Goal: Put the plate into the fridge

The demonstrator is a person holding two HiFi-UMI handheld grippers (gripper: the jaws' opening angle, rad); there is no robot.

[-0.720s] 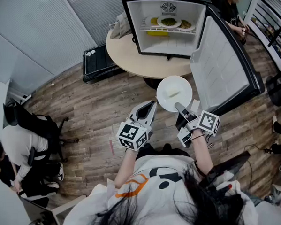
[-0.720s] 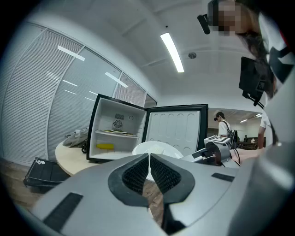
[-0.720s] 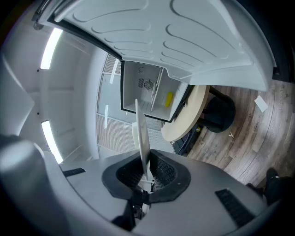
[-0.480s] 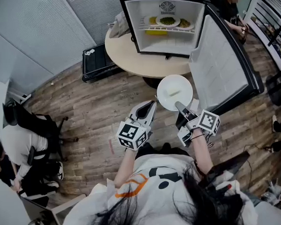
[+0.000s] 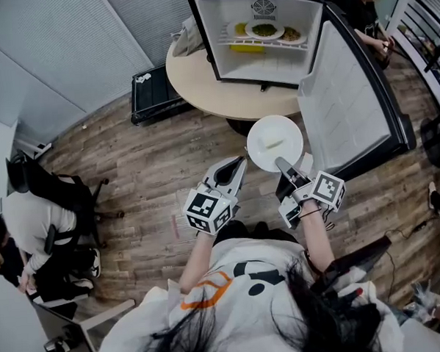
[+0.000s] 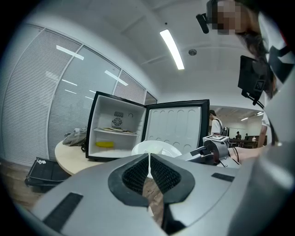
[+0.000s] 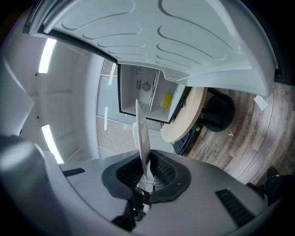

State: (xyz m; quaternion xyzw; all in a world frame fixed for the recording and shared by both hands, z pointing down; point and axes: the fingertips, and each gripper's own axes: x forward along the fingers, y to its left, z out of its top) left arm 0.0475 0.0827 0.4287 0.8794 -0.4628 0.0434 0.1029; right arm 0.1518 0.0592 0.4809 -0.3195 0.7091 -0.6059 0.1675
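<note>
Right gripper (image 7: pixel 145 174) is clamping the rim of the white plate (image 7: pixel 140 131), jaws shut tight on it, with the plate showing edge-on in its own view. Left gripper (image 6: pixel 149 171) is sitting closed too, gripping nothing, just riding along beside the right one. In the head view the plate is hanging over the wood floor (image 5: pixel 139 176) mid-frame, well short of the fridge (image 5: pixel 216 39) on the round table (image 5: pixel 197 81) at the top, its door (image 5: pixel 345 106) swinging open to the right. Compared with a moment ago barely anything is changing: same grip, same plate position, fridge creeping slightly up the frame. So I'm guessing the carry is still going, with the reach into the fridge yet to come.
</note>
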